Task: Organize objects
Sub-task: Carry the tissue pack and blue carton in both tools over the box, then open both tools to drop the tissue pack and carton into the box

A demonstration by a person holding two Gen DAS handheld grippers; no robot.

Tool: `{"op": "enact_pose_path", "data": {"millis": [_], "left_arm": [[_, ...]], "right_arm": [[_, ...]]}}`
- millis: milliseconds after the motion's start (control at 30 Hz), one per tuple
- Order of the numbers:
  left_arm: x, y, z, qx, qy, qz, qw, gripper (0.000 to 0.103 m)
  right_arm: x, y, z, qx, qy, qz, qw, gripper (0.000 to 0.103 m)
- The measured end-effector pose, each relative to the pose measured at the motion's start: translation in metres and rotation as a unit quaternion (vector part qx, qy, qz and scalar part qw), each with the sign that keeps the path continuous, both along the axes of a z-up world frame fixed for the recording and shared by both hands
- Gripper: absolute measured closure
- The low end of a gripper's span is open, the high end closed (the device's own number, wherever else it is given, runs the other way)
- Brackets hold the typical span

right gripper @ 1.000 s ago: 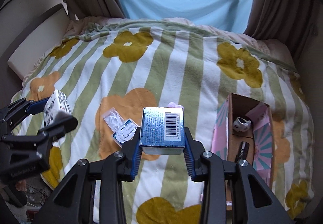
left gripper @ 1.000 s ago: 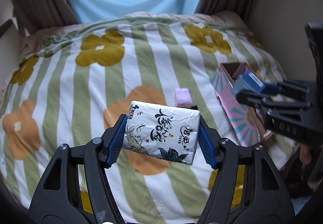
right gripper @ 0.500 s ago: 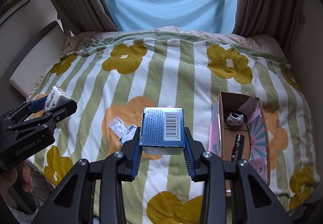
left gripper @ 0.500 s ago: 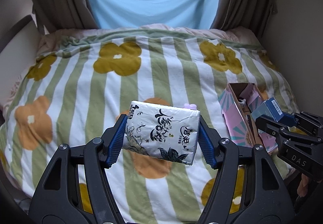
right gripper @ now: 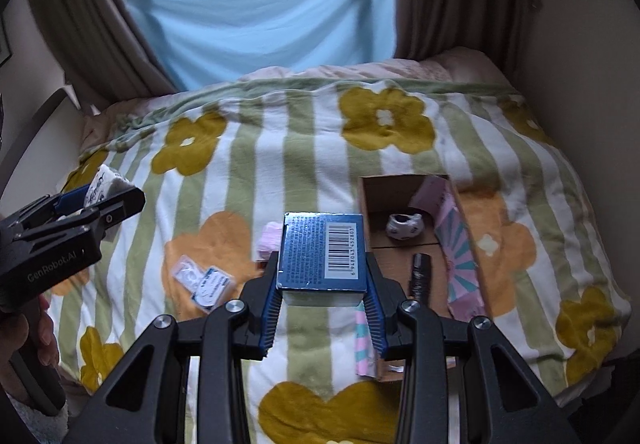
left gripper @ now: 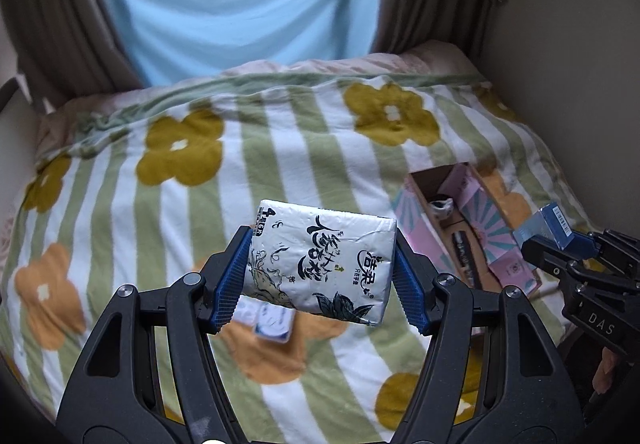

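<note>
My left gripper (left gripper: 322, 276) is shut on a white tissue pack (left gripper: 320, 260) with black lettering, held in the air over the bed. My right gripper (right gripper: 323, 294) is shut on a blue box (right gripper: 322, 252) with a barcode, also lifted. An open cardboard box (right gripper: 400, 192) with pink flaps lies on the bed to the right; inside it are a small white-and-black ornament (right gripper: 404, 226) and a dark tube (right gripper: 420, 274). The right gripper with its blue box (left gripper: 554, 228) shows at the right edge of the left wrist view, the left gripper (right gripper: 100, 200) at the left edge of the right wrist view.
The bed carries a green-striped flowered blanket (right gripper: 304, 148). Clear plastic packets (right gripper: 204, 278) and a small pink item (right gripper: 270, 238) lie on it left of the cardboard box. Walls flank both sides; brown curtains and a blue cloth (right gripper: 260, 16) hang behind. A person's hand (right gripper: 28, 340) holds the left gripper's handle.
Both grippers have risen and drawn back from the bed with their loads still held, so more of the bed and window shows. The right gripper has rolled, bringing the cardboard box more square in its view.
</note>
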State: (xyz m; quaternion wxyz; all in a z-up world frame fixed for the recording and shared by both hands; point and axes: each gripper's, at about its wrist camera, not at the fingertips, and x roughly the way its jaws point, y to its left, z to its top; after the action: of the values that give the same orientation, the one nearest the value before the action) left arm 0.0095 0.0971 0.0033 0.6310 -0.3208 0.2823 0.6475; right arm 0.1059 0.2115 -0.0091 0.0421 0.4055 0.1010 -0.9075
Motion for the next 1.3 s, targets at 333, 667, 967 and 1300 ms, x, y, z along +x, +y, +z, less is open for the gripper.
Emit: {"op": "enact_pose_path", "data": {"millis": [333, 667, 967, 1300], "left_arm": [[0.099, 0.089, -0.023, -0.032, -0.022, -0.123, 0.9916, 0.04], [0.192, 0.167, -0.081, -0.078, -0.007, -0.218, 0.9728, 0.04], [0.249, 0.218, -0.157, -0.122, 0.022, -0.277, 0.9528, 0.04], [0.274, 0.241, -0.229, -0.168, 0.048, -0.297, 0.9386, 0.04]], "right_arm": [[-0.011, 0.081, -0.001, 0.002, -0.019, -0.095, 0.995, 0.069], [-0.039, 0.139, -0.057, -0.012, -0.087, -0.161, 0.983, 0.069], [-0.07, 0.161, -0.125, -0.039, -0.153, -0.165, 0.974, 0.069], [-0.091, 0.148, -0.179, -0.052, -0.188, -0.106, 0.975, 0.069]]}}
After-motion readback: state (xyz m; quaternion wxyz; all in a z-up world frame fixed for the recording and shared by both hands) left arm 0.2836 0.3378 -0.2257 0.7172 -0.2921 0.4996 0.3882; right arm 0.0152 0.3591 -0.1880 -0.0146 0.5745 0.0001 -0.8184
